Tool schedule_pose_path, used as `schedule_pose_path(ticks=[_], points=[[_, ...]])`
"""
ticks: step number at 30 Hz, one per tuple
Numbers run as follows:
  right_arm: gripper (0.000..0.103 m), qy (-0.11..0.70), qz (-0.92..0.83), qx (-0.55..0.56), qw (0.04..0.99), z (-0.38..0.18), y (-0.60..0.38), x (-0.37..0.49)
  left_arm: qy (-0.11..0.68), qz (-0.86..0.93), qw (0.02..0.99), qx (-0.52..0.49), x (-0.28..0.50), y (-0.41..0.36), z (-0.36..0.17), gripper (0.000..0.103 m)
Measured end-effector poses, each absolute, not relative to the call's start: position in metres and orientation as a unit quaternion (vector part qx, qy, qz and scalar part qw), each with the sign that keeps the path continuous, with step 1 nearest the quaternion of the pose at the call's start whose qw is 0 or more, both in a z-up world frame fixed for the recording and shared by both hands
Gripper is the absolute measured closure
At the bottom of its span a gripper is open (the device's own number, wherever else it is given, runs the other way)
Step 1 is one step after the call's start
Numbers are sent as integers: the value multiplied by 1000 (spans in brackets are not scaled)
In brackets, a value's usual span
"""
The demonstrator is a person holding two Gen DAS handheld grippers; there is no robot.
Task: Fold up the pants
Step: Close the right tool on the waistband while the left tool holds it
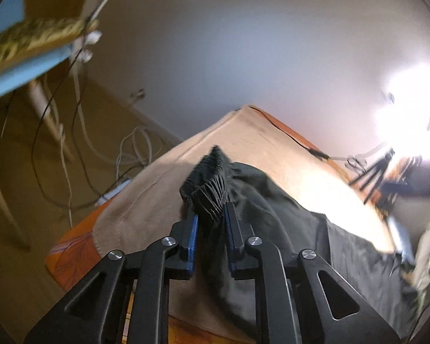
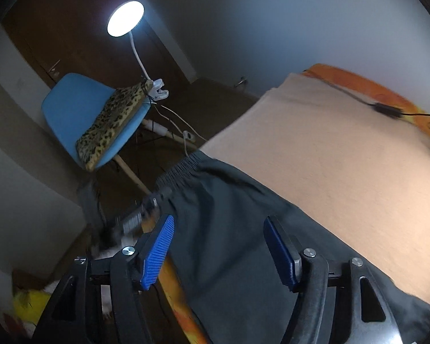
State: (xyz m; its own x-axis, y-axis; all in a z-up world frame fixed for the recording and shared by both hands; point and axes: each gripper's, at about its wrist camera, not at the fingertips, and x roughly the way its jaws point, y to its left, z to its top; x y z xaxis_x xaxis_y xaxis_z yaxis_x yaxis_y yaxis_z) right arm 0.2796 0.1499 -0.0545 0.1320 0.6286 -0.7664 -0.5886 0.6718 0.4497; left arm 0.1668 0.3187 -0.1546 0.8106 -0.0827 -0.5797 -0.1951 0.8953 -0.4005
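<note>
Dark grey-green pants (image 1: 272,218) lie on a beige cloth (image 1: 163,189) over the table. My left gripper (image 1: 211,215) is shut on the bunched elastic waistband (image 1: 209,189) and lifts it off the cloth. In the right wrist view the pants (image 2: 229,229) stretch along the table's near edge, with the waistband (image 2: 180,169) at the far left. My right gripper (image 2: 219,229) is open and empty, its blue pads (image 2: 157,252) spread just above the pants fabric.
An orange patterned sheet (image 1: 71,252) lies under the beige cloth (image 2: 329,157). A blue chair (image 2: 71,109) with a leopard cushion (image 2: 114,120) and a clip lamp (image 2: 126,18) stands beyond the table. Cables (image 1: 134,154) trail on the floor. A black cable (image 2: 384,110) crosses the far edge.
</note>
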Motion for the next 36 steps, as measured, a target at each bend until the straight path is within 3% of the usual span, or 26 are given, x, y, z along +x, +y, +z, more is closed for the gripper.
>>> schedule_pose_path(ticks=[6,18,19,20,22,25,36], points=[[34,572,408,19,711,-89,234,310,309,-2,938,-159,168,292,-152,91],[35,620,360,-45,696,-157,312,327,316,5,937,-151,173,298,-158,91],[39,622,350,-54,698,-162,314,328,317,9,936,-154,172,300,-157,91],[54,623,341,-60,701,-165,316,330,317,11,935,-159,172,305,-157,90],[63,631,330,-56,700,-172,316,332,321,17,933,-164,171,312,-158,82],[68,629,329,-44,703,-174,311,333,331,43,926,-175,170,322,-163,51],[68,633,330,-17,700,-183,312,333,346,41,900,-262,186,345,-182,52]])
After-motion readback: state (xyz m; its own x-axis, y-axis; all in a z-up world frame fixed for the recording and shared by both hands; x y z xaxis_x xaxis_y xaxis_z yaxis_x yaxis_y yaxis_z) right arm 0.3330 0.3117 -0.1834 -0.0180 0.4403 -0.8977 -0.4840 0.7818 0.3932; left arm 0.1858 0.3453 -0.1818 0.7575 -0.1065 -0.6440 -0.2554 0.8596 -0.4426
